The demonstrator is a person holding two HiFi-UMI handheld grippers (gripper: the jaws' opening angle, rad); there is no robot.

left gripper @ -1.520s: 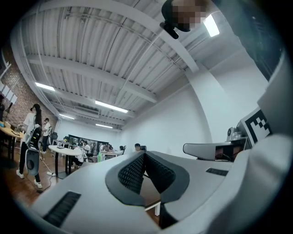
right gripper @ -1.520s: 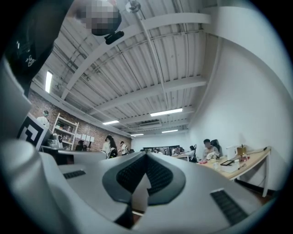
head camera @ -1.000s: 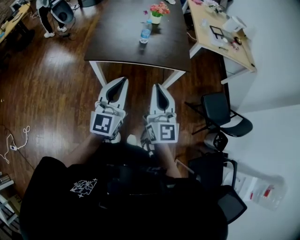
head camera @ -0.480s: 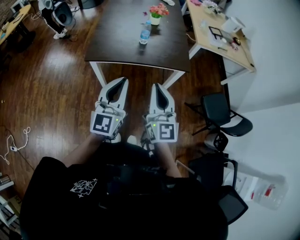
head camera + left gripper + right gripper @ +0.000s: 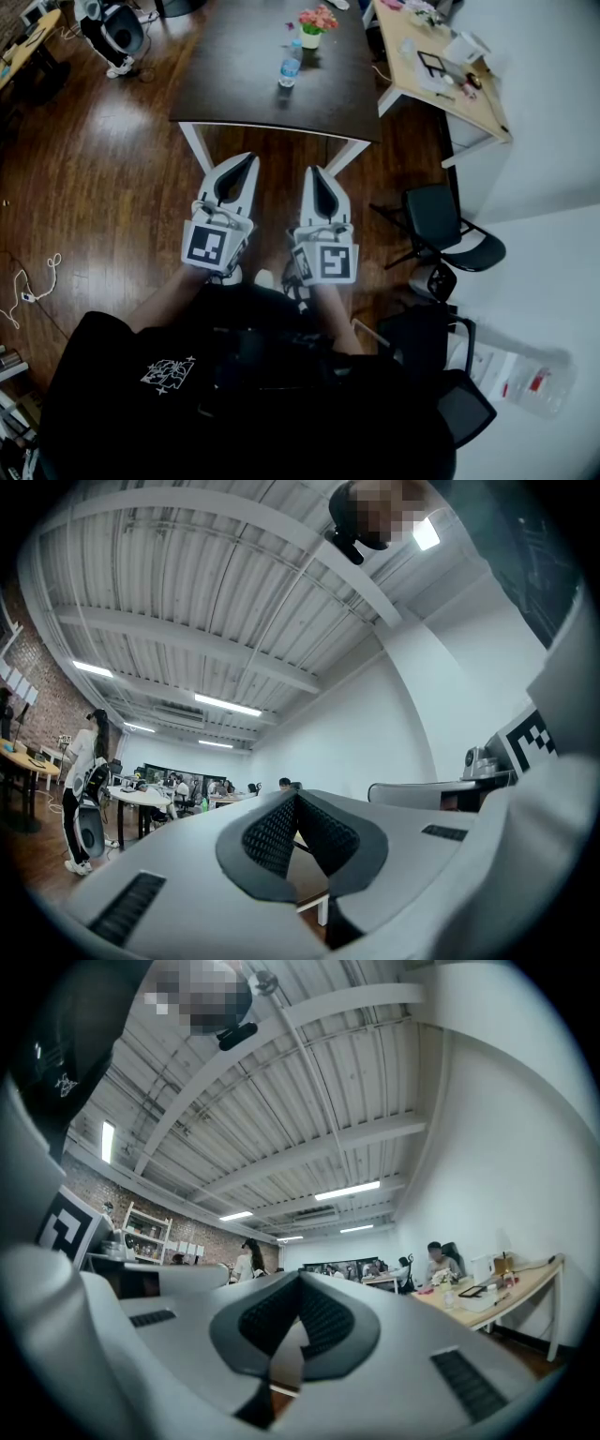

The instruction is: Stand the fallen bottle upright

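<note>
Dark table [image 5: 234,80] at the upper middle of the frame bears the bottle [image 5: 291,67], near the flowers [image 5: 320,19]. My left claw [image 5: 248,161] and right claw [image 5: 313,174] are clenched empty, well apart from it. Arriving closed, I may knock it rolling.

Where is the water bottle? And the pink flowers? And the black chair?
water bottle [image 5: 290,69]: head view, on its clear body.
pink flowers [image 5: 320,18]: head view, on the blossoms.
black chair [image 5: 433,214]: head view, on its big black cushion.
</note>
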